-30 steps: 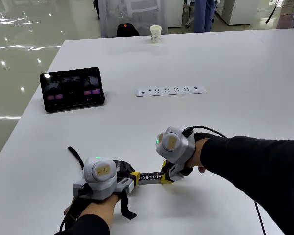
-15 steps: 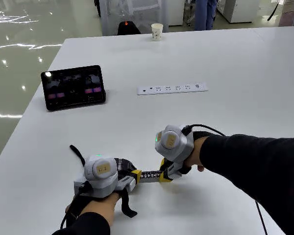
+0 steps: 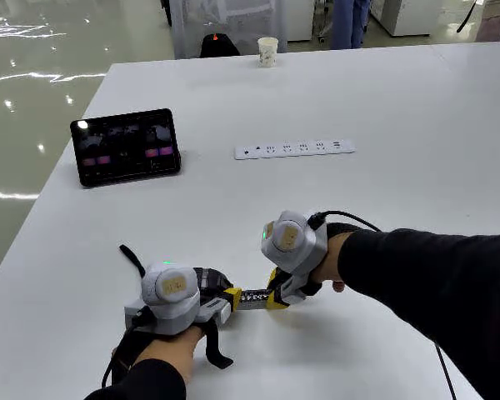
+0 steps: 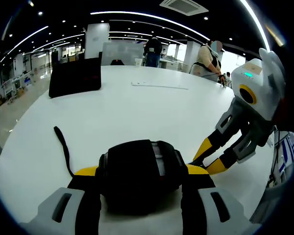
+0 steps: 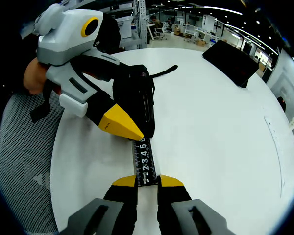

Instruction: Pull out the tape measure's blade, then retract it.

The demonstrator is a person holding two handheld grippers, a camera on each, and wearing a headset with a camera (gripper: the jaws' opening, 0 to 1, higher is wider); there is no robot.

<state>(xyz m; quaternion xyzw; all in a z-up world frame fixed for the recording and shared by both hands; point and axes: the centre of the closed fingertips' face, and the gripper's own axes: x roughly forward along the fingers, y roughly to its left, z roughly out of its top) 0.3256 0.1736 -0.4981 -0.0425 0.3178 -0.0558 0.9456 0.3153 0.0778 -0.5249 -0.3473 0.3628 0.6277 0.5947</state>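
Observation:
The black tape measure case (image 3: 210, 282) lies on the white table near its front edge, with my left gripper (image 3: 225, 302) shut on it. The left gripper view has the case (image 4: 139, 174) held between the yellow-tipped jaws. A short stretch of blade (image 3: 252, 297) runs out to the right. My right gripper (image 3: 275, 298) is shut on the blade's end. In the right gripper view the numbered blade (image 5: 143, 164) runs from my right gripper (image 5: 147, 182) up to the case (image 5: 134, 98). A black wrist strap (image 3: 132, 258) trails left of the case.
A dark tablet (image 3: 125, 146) stands at the left of the table (image 3: 383, 192). A white power strip (image 3: 294, 149) lies mid-table and a paper cup (image 3: 267, 51) stands at the far edge. The table's left edge drops to a glossy floor.
My right gripper has come a little left toward the case, so the exposed blade is shorter. The left gripper and case have stayed put. The head camera has tilted slightly.

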